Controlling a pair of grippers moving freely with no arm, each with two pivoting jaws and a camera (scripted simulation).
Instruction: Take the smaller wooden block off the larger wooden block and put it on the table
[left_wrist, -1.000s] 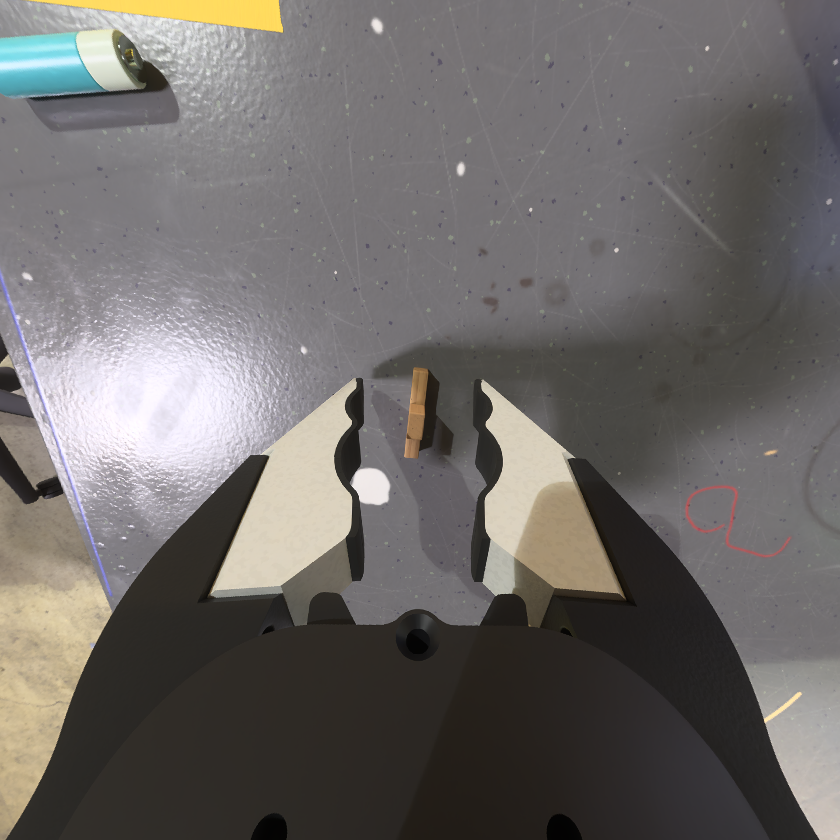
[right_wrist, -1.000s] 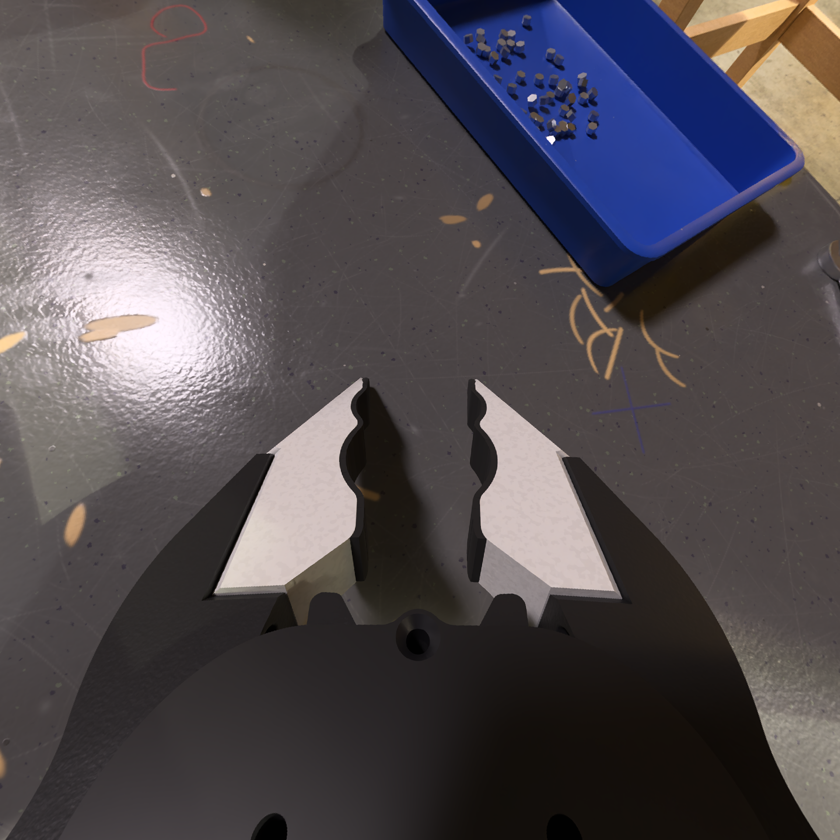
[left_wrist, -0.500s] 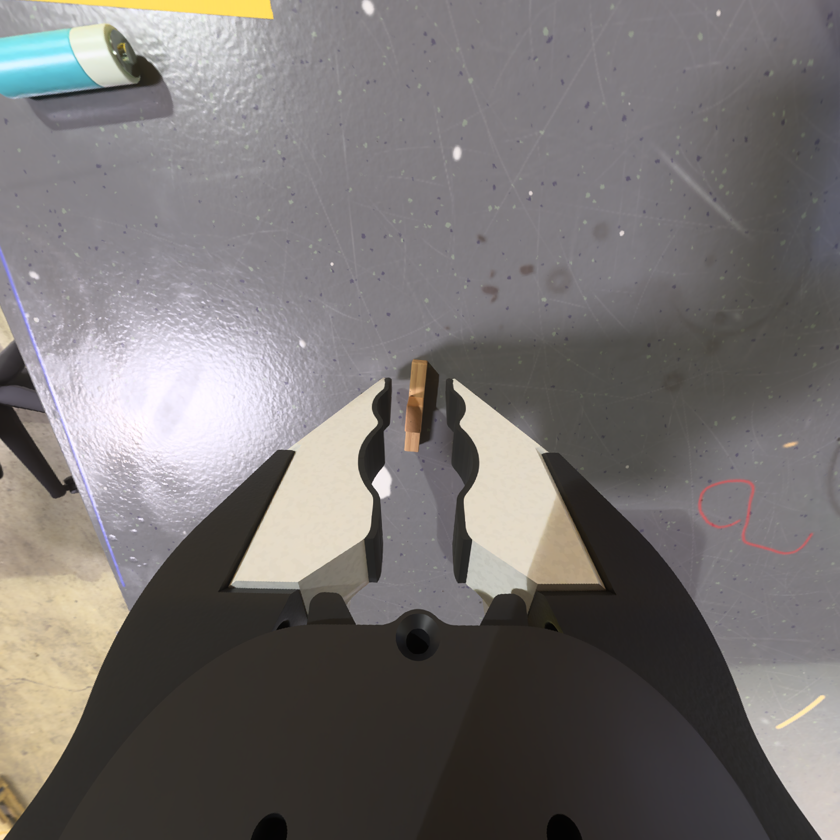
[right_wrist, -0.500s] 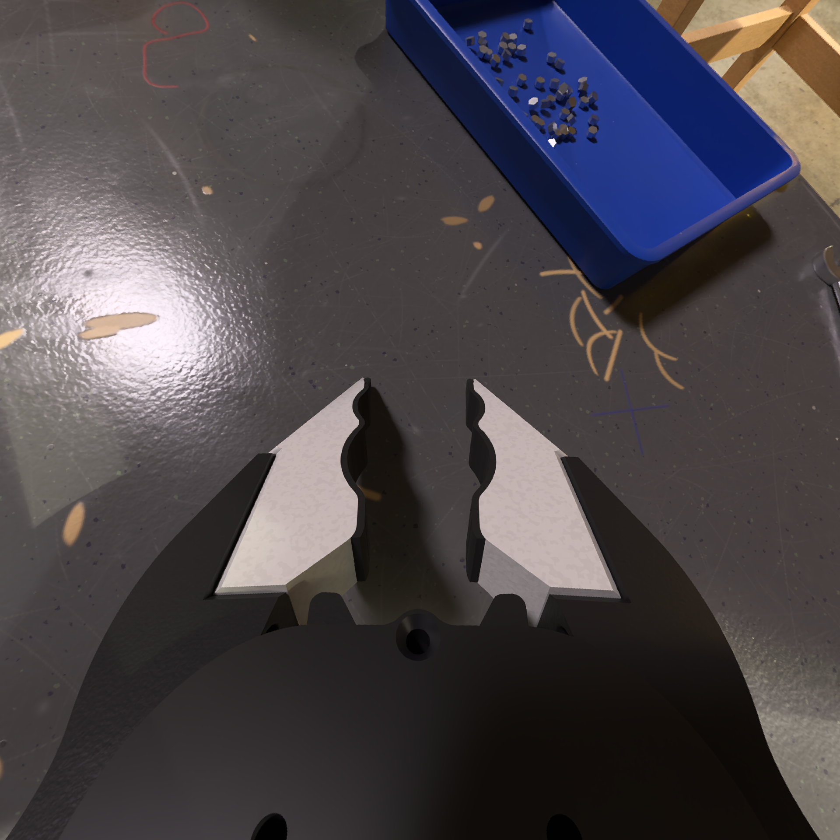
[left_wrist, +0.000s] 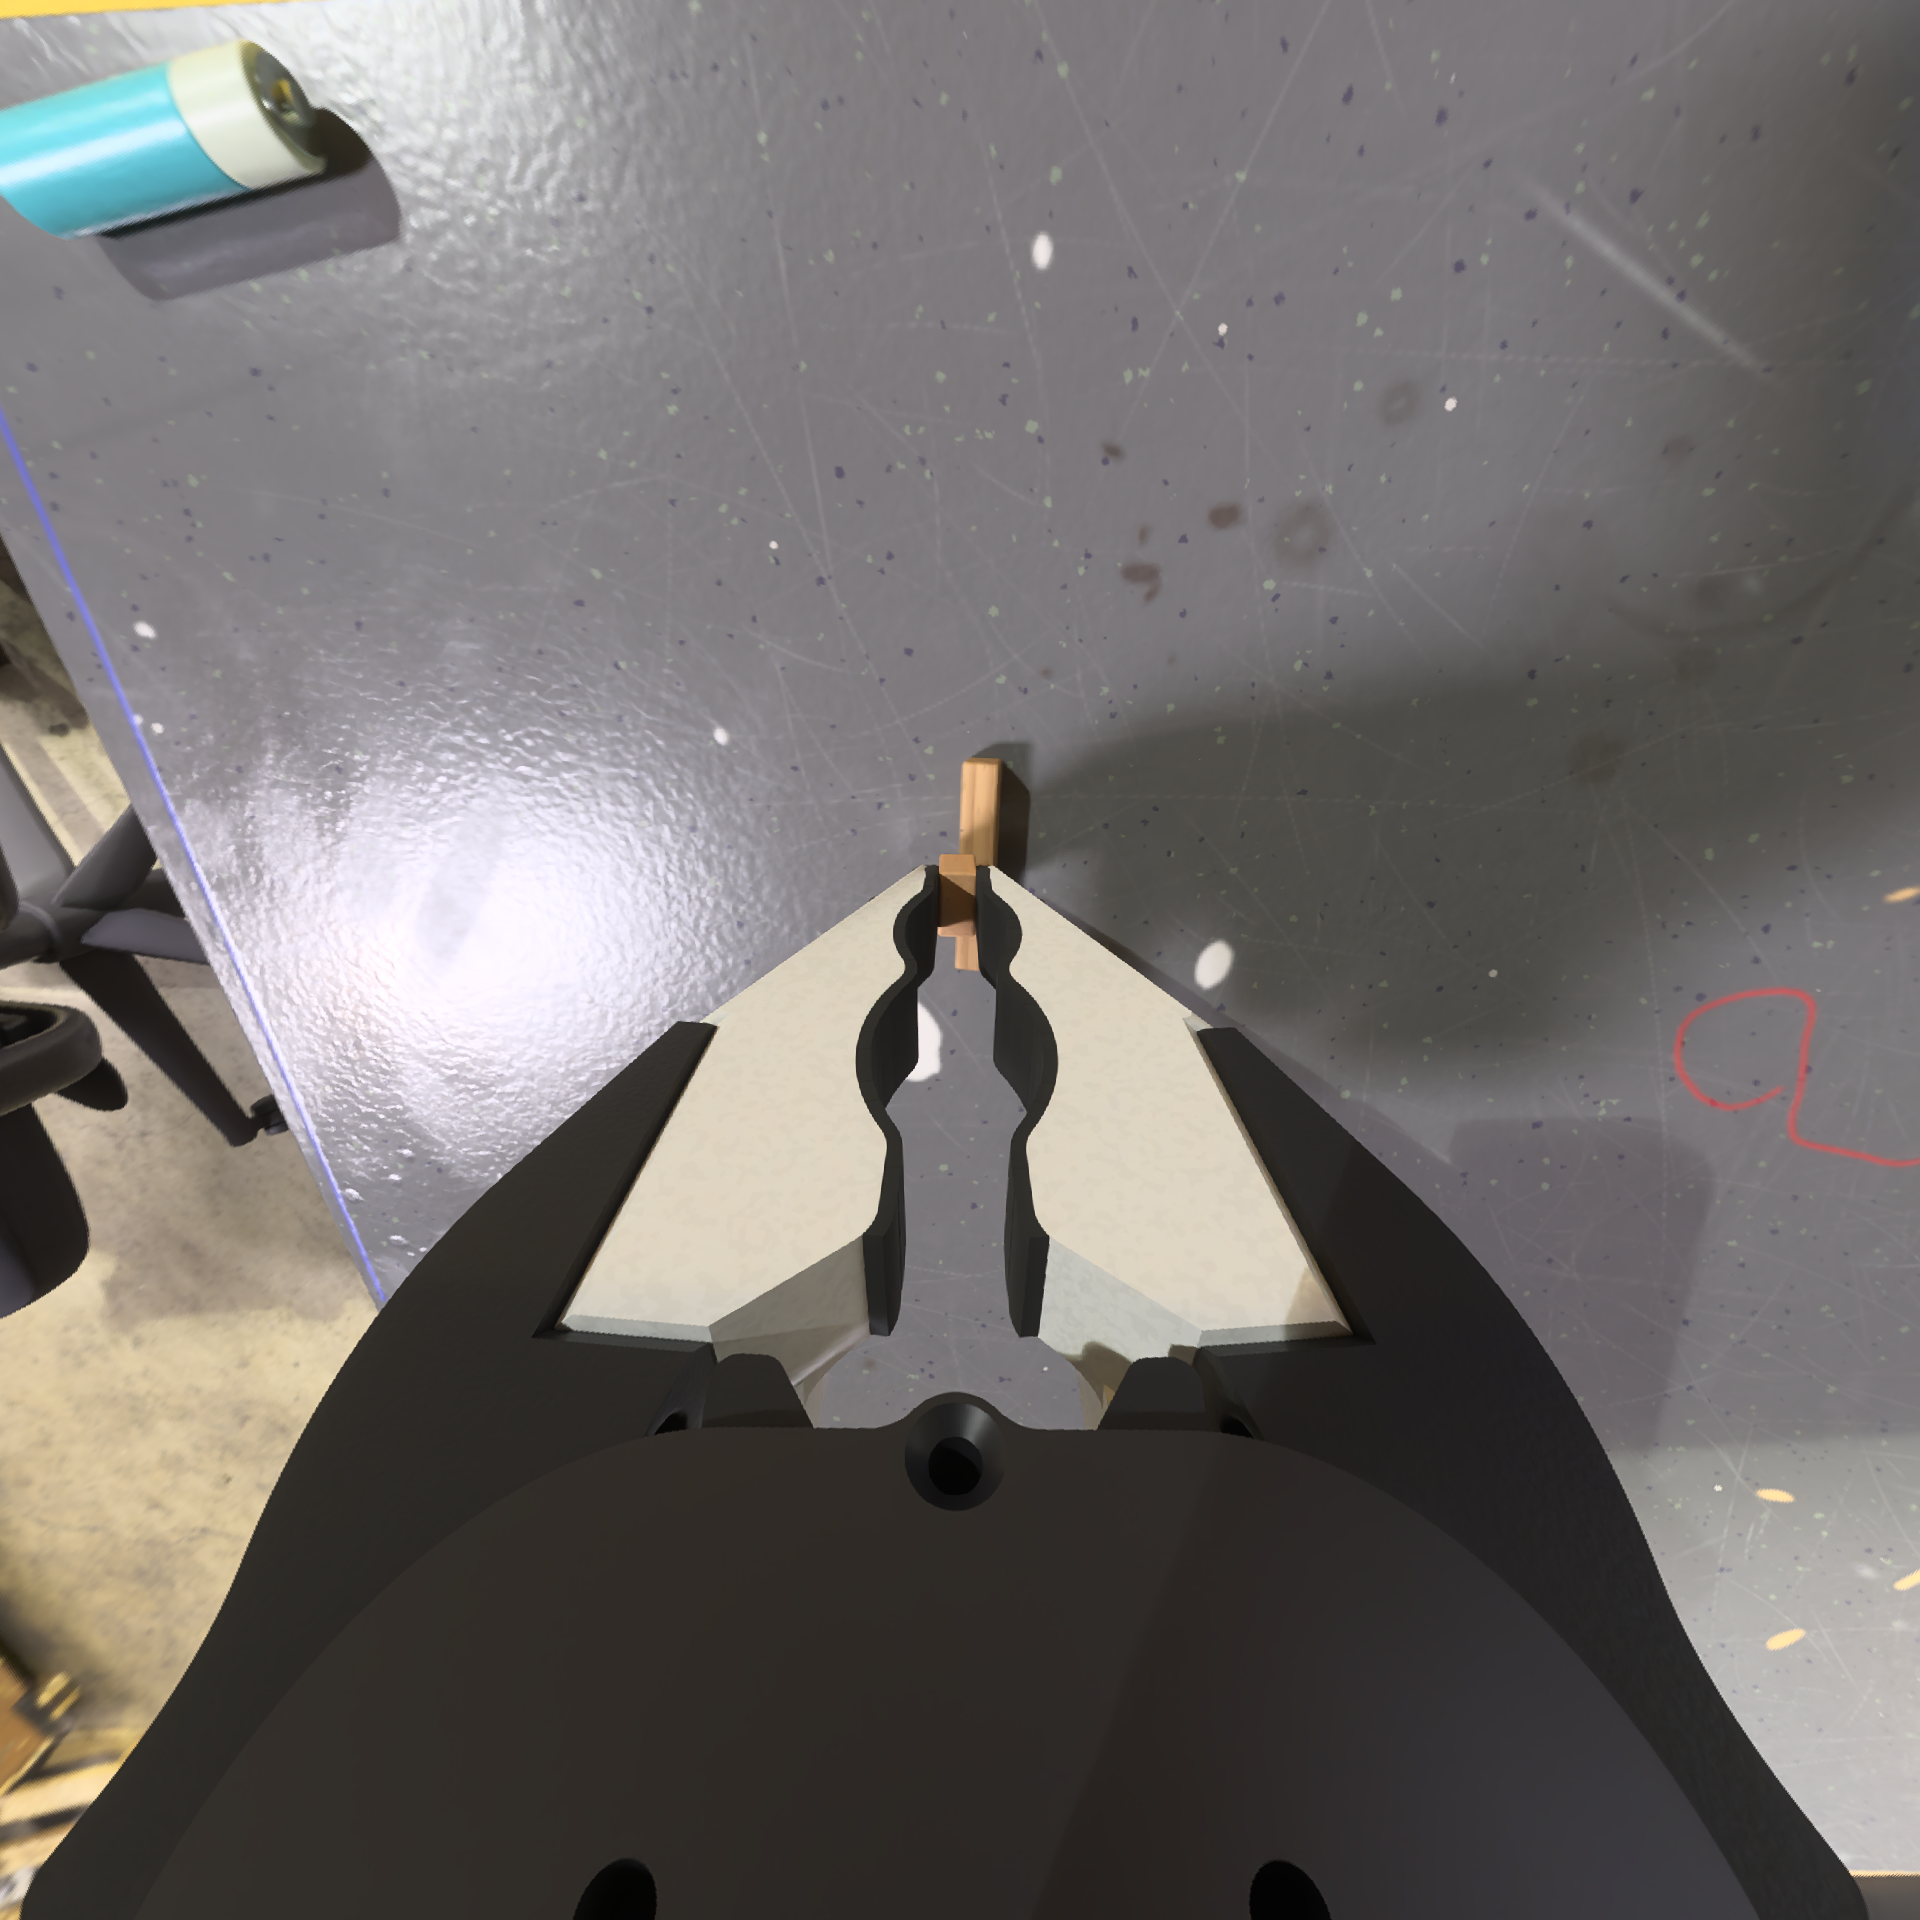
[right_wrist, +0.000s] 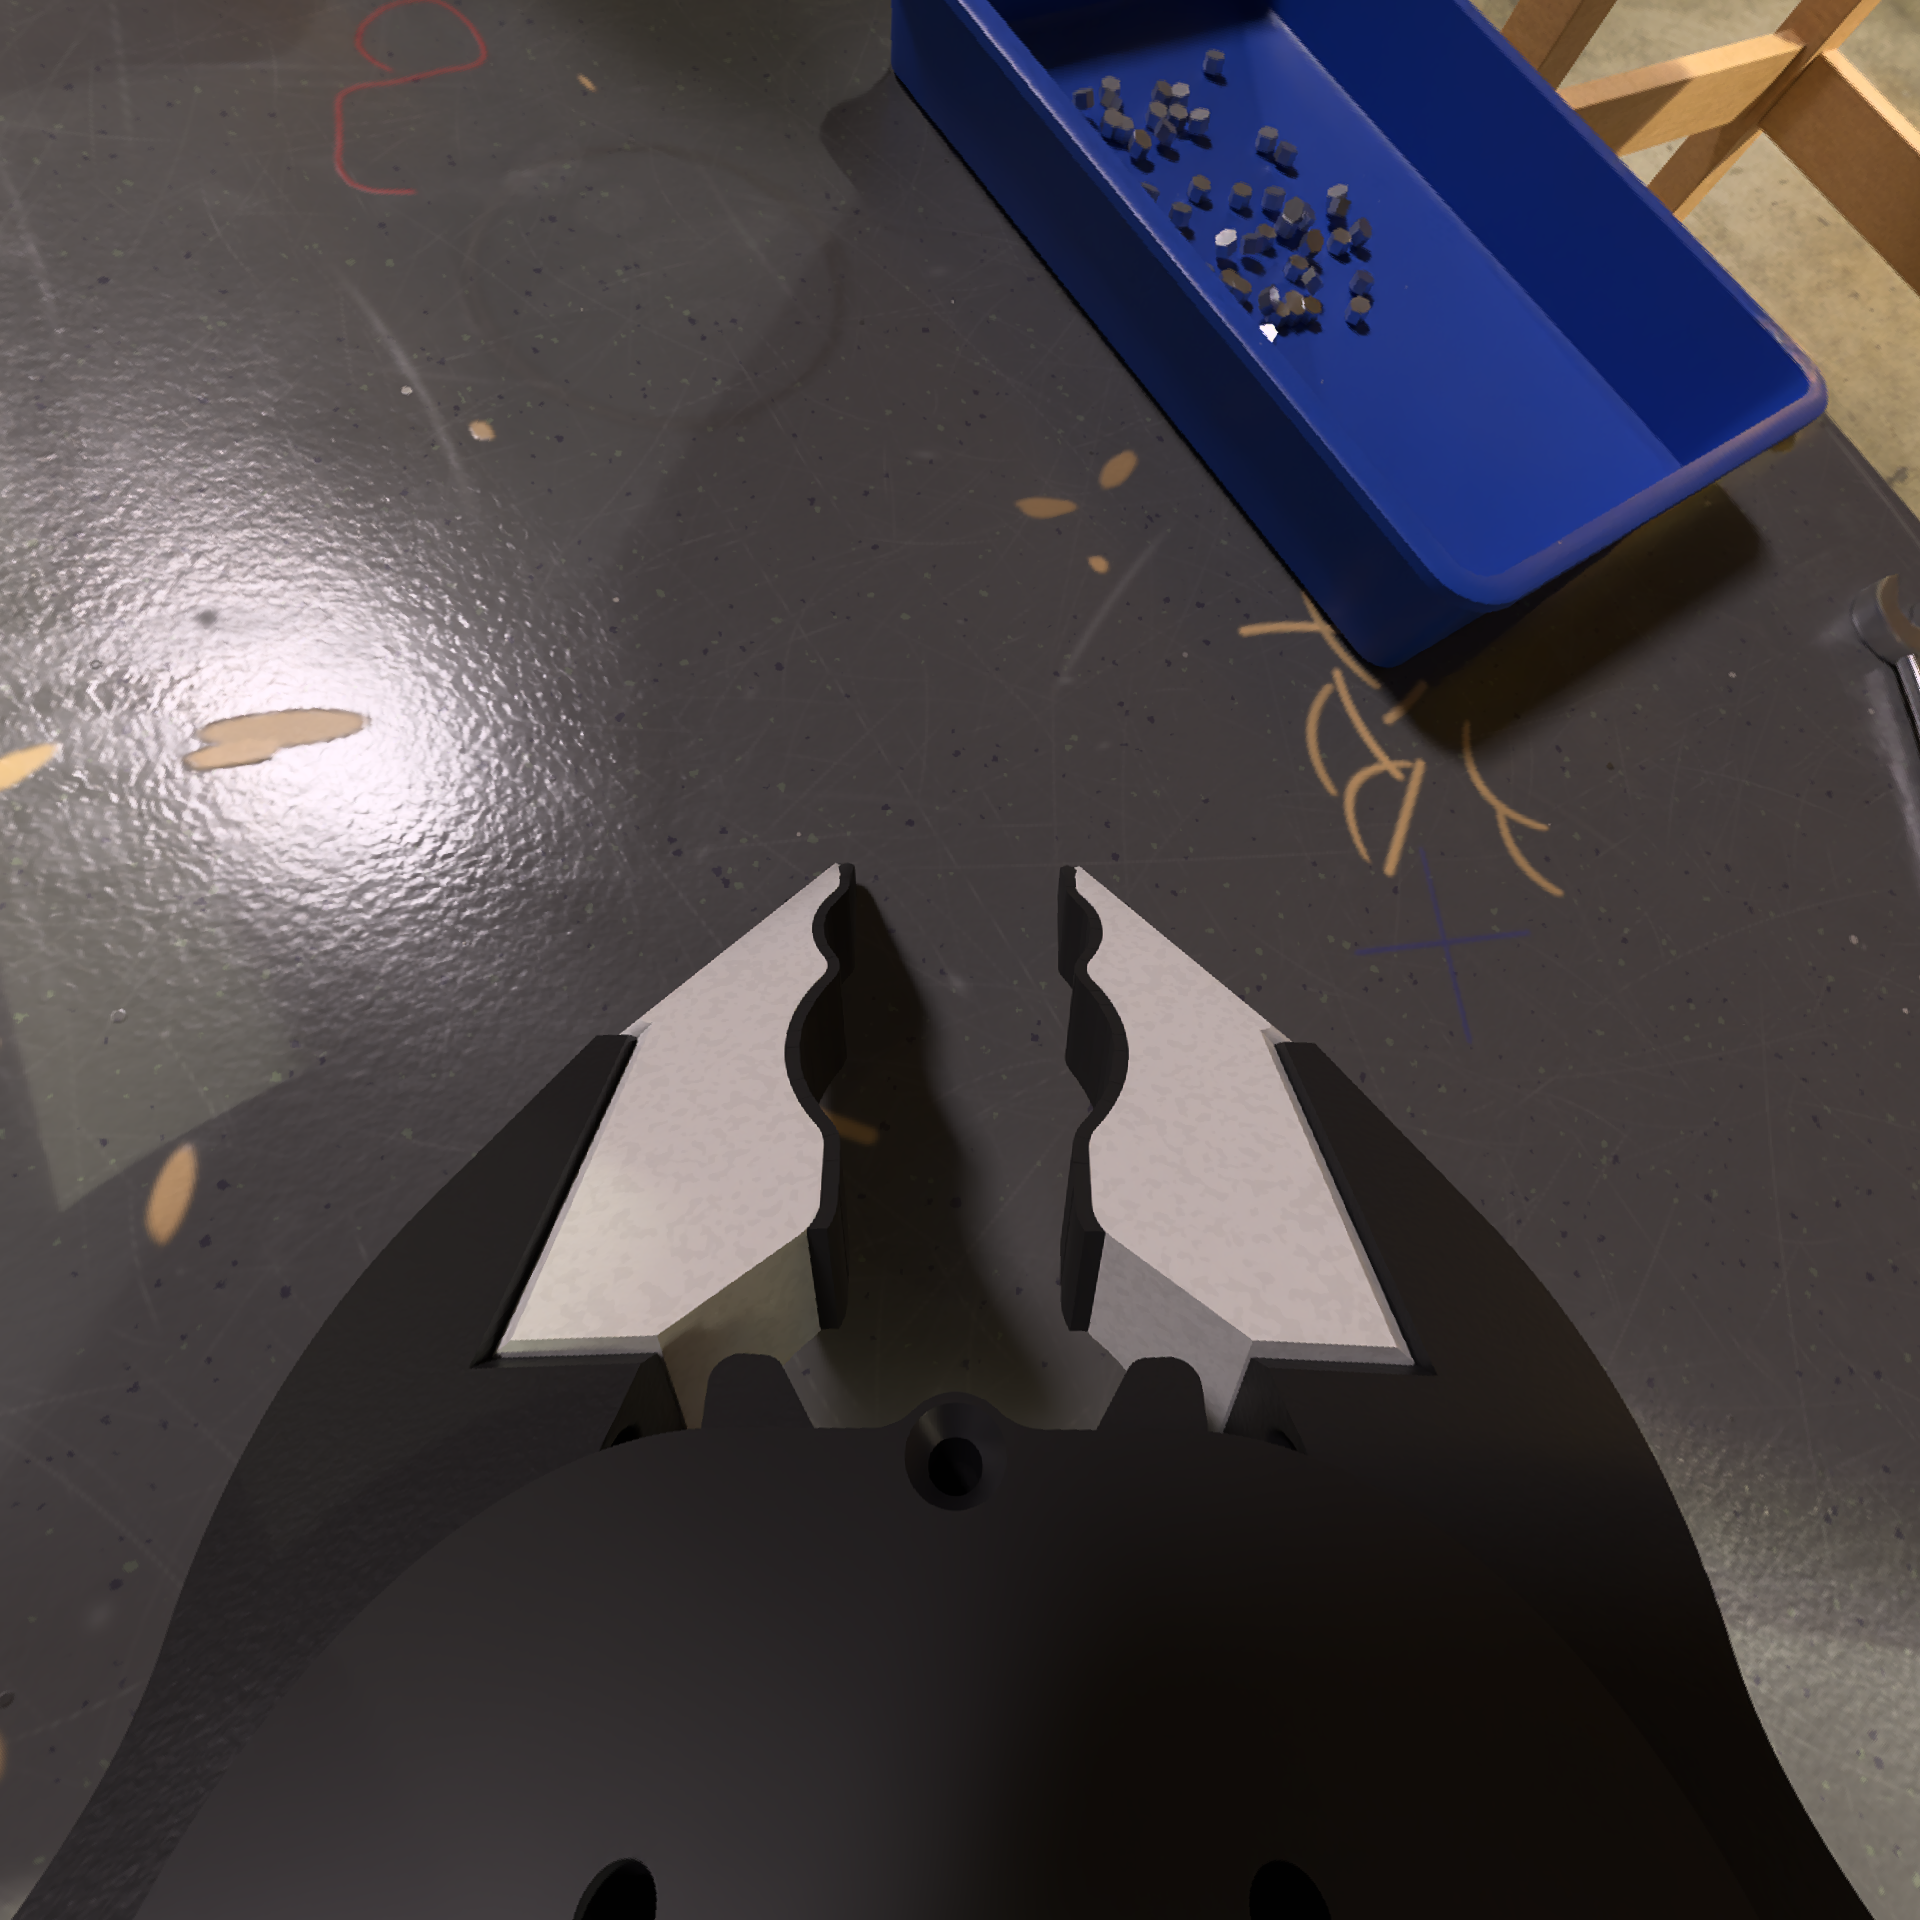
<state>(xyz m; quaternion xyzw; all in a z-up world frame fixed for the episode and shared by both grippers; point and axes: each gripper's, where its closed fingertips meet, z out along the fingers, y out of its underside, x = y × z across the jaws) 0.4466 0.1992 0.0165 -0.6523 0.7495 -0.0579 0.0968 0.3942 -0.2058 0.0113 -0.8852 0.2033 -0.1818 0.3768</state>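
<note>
In the left wrist view the larger wooden block (left_wrist: 983, 808) is a thin strip lying on the grey table (left_wrist: 1351, 312), pointing away from me. The smaller wooden block (left_wrist: 953, 902) sits at its near part. My left gripper (left_wrist: 956, 881) is shut on the smaller block, which is pinched between the fingertips. I cannot tell whether it is lifted off the larger block. My right gripper (right_wrist: 954, 878) is open and empty above bare dark table, with neither block in its view.
A teal cylinder with a cream cap (left_wrist: 114, 156) lies at the far left. The table's left edge (left_wrist: 208, 914) runs close by, with a chair base (left_wrist: 114, 914) beyond. A blue bin (right_wrist: 1247, 395) holding several small metal nuts (right_wrist: 1247, 229) stands far right. A wooden frame (right_wrist: 1714, 104) stands behind it.
My left gripper has moved forward and closed its jaws from wide open onto the smaller block. The right gripper has barely moved and stays open.
</note>
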